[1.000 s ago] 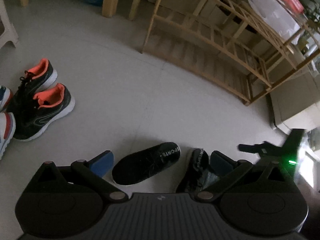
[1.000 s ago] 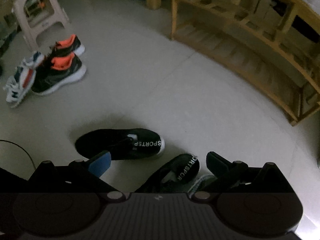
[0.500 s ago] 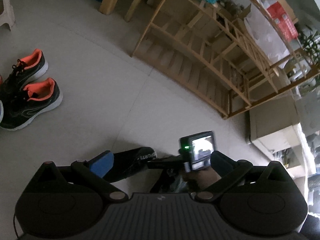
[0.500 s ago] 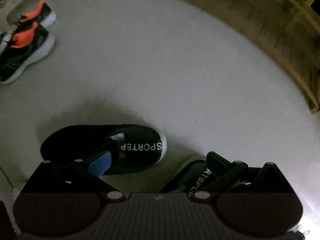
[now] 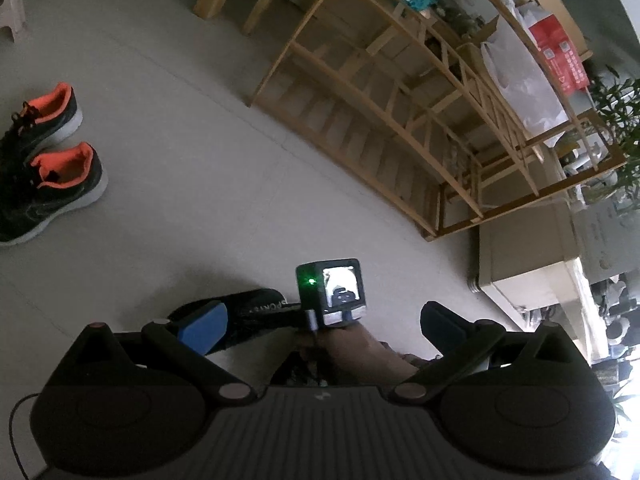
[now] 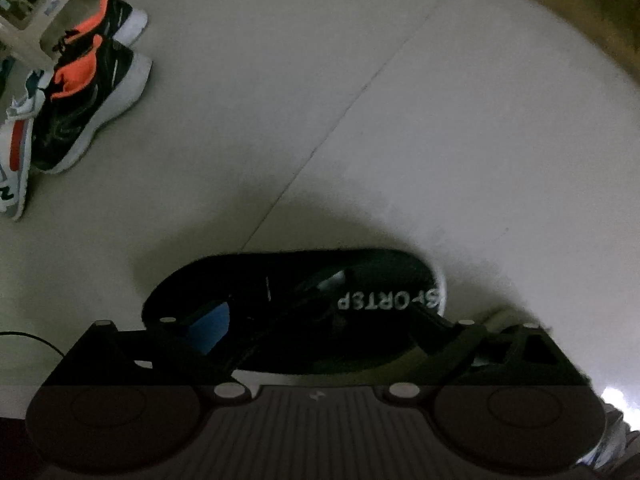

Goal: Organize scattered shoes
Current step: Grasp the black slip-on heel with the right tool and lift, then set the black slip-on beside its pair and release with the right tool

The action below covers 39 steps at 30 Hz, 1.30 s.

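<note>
Dim room; daylight glares at the far right. A heavy shadow pools on the floor (image 6: 400,120). Fisheye bends the shelf (image 5: 400,112), edges blurred.

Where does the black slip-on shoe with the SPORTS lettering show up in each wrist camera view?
Left wrist view: the black SPORTS shoe lies low and centre-left, partly hidden behind the blue pad.
Right wrist view: the same shoe fills the lower centre, between the right hand-held gripper's open jaws.
Shared landmark: the orange-lined black sneakers, at left in both.
</note>
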Each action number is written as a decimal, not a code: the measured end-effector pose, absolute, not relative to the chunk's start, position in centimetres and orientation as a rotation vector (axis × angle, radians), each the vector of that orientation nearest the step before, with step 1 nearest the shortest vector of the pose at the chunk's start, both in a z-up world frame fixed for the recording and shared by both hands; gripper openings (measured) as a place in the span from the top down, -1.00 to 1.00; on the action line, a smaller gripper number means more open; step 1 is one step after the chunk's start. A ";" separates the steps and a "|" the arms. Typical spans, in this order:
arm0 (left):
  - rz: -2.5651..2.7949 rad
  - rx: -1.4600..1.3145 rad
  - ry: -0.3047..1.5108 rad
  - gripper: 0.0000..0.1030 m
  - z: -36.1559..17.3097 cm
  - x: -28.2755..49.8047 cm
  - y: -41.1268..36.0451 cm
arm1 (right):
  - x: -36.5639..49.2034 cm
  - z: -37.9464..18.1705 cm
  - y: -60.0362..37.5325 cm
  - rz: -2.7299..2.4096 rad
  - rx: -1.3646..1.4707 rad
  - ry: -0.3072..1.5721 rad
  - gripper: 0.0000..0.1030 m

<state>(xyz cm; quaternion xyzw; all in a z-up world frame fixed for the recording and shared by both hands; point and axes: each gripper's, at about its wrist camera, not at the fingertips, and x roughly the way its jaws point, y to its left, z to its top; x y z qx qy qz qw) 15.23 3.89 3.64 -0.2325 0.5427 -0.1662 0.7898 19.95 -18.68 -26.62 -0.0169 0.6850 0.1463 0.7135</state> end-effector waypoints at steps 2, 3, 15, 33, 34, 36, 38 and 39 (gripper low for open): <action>-0.359 -0.501 1.170 -1.00 3.6 15.3 3.8 | 19.9 -26.8 -18.9 0.244 -0.037 1.542 -0.86; -0.359 -0.502 1.172 -1.00 3.6 15.3 3.8 | 19.9 -26.7 -19.4 0.191 -0.013 1.555 -0.85; -0.364 -0.528 1.183 -1.00 3.6 15.2 3.8 | 18.9 -29.8 -21.8 0.002 0.259 1.654 -0.03; -0.372 -0.514 1.192 -1.00 3.6 15.4 3.2 | 20.1 -28.0 -21.0 0.267 -0.241 1.550 0.72; -0.373 -0.515 1.192 -1.00 3.6 15.3 3.2 | 20.2 -27.9 -21.0 0.286 -0.267 1.551 0.72; -0.374 -0.516 1.195 -1.00 3.6 15.3 3.1 | 20.0 -27.8 -21.0 0.343 -0.352 1.551 0.72; -0.376 -0.515 1.198 -1.00 3.5 15.3 2.9 | 20.1 -27.7 -20.9 0.386 -0.418 1.550 0.73; -0.377 -0.514 1.200 -1.00 3.5 15.2 2.9 | 19.9 -27.6 -20.8 0.415 -0.461 1.548 0.73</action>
